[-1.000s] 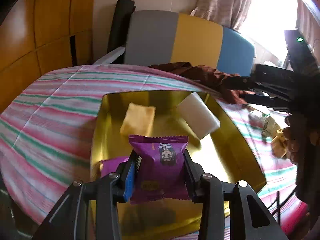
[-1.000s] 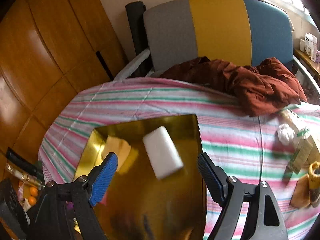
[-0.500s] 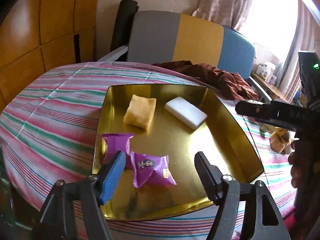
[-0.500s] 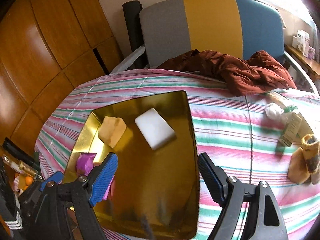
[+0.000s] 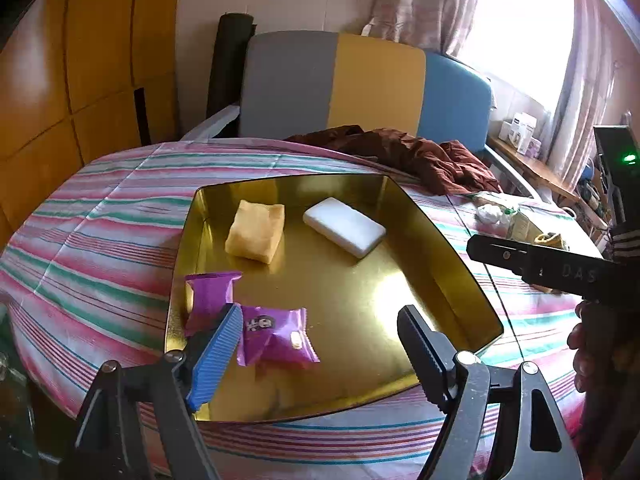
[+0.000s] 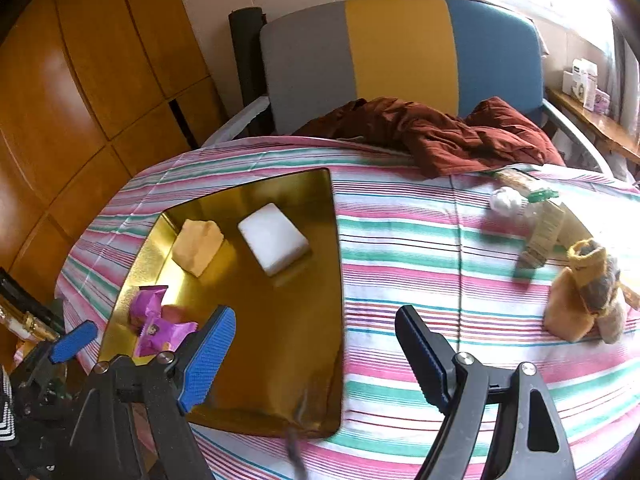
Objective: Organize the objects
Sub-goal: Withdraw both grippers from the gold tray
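The left gripper [image 5: 320, 344] is opening, empty, above the purple packet [image 5: 276, 336] lying in the gold tray [image 5: 452, 280]. The right gripper [image 6: 316, 356] gapes empty; swinging carelessly could knock the tray.

You see a glossy, mirror-smooth gold metal tray [image 5: 452, 280] on striped woven cloth [image 5: 100, 240], shiny purple plastic wrappers [image 5: 276, 336], and polished wood panels [image 5: 80, 80].
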Tool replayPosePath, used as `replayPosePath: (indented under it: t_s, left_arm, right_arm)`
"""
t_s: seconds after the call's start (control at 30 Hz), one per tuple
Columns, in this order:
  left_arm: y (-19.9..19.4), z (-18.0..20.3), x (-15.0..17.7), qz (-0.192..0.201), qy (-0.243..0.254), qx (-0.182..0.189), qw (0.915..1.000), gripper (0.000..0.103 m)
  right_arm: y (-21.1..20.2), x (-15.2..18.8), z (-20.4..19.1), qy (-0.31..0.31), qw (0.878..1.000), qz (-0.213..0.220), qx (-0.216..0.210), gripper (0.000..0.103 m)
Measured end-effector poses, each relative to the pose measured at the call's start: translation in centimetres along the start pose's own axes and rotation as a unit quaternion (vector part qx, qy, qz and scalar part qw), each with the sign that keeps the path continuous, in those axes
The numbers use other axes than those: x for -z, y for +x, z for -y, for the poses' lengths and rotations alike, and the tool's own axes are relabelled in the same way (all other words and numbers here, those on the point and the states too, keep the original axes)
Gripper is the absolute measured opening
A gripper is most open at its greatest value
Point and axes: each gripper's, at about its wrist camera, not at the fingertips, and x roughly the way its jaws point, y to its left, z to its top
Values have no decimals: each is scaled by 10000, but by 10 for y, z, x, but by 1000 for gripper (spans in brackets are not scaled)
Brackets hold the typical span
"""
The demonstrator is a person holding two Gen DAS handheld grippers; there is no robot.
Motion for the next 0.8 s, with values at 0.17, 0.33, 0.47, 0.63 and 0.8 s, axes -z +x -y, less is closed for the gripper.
replayPosePath:
  t_s: [0.17, 0.33, 0.47, 0.63, 0.8]
  left_arm:
    - [-3, 9, 2, 19, 101, -65, 9999, 85]
    - [-2, 14, 5, -17, 169, -122, 9998, 86]
    - [-4, 19, 6, 41, 311, -226, 9993, 88]
    - [-8, 24, 6, 132, 459, -303, 9984, 89]
    - [-11, 29, 4, 216, 593, -330, 9975, 89]
  right_arm:
    - [-2, 5, 1, -97, 9998, 35, 164, 83]
    - [-3, 10, 2, -222, 9993, 47, 296, 83]
    - [-6, 12, 11, -164, 9991, 38, 379, 83]
    - [-11, 13, 30, 35, 9985, 45, 551, 83]
    - [-19, 14, 54, 267, 9968, 50, 749, 83]
